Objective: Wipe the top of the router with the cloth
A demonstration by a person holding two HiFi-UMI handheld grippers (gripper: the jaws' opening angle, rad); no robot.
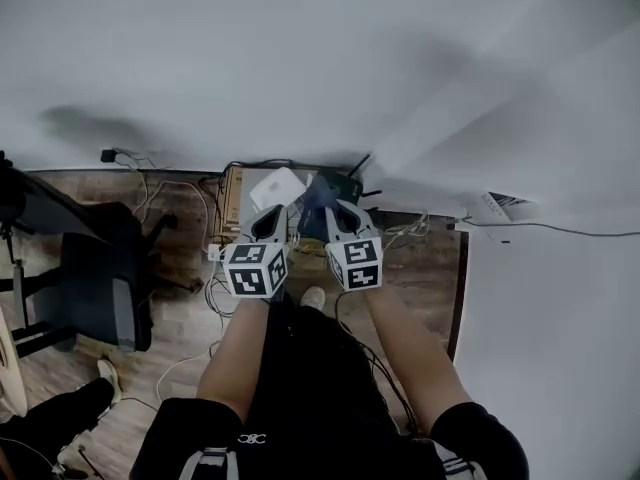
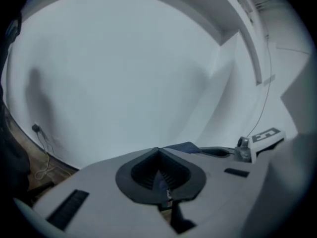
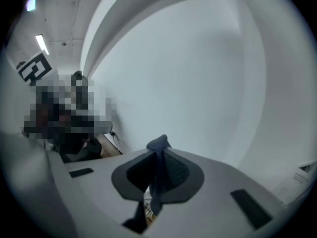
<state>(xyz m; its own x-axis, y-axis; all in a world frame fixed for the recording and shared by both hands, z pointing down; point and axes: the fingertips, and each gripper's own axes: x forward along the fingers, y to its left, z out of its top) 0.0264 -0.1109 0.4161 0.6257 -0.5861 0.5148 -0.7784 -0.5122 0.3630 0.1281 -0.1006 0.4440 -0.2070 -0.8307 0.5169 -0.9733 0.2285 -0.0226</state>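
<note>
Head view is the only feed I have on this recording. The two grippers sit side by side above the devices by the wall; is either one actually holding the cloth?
Observer: Yes. The right gripper view shows the right gripper shut on the dark blue cloth, which runs up between its fingers and pokes out past the tips.
Operator: And the left one?
Observer: The left gripper view shows the left gripper shut, fingers together; a faint bluish sliver between them is too thin to identify.
Operator: Anything ahead of the tips?
Observer: In both gripper views, bare white wall fills the space straight ahead of the tips.
</note>
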